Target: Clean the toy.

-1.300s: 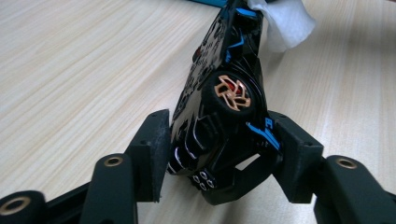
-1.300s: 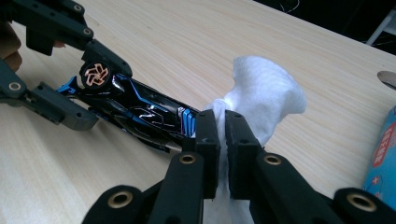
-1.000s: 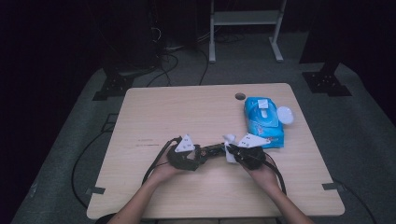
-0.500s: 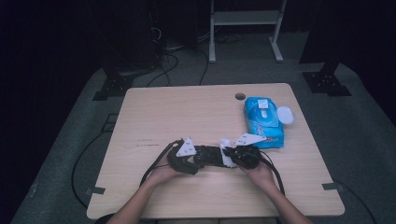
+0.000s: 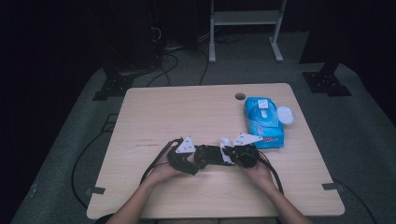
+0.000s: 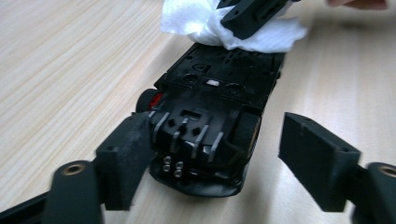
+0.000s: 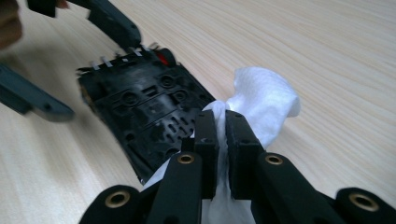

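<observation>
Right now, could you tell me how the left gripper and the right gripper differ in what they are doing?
The left gripper has its jaws apart around the upturned black toy car, having just been opening; the right gripper is shut on a white wipe. The left sits at the car's end, the right presses the wipe on its underside. Both are black and hand-held.

Wipe (image 7: pixel 261 100) — lower end behind claw

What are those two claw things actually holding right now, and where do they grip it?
The right gripper pinches a white wipe at its bunched middle, against the upturned black toy car. The left gripper, whose jaws have just been opening, straddles the car's end without clamping it.
</observation>
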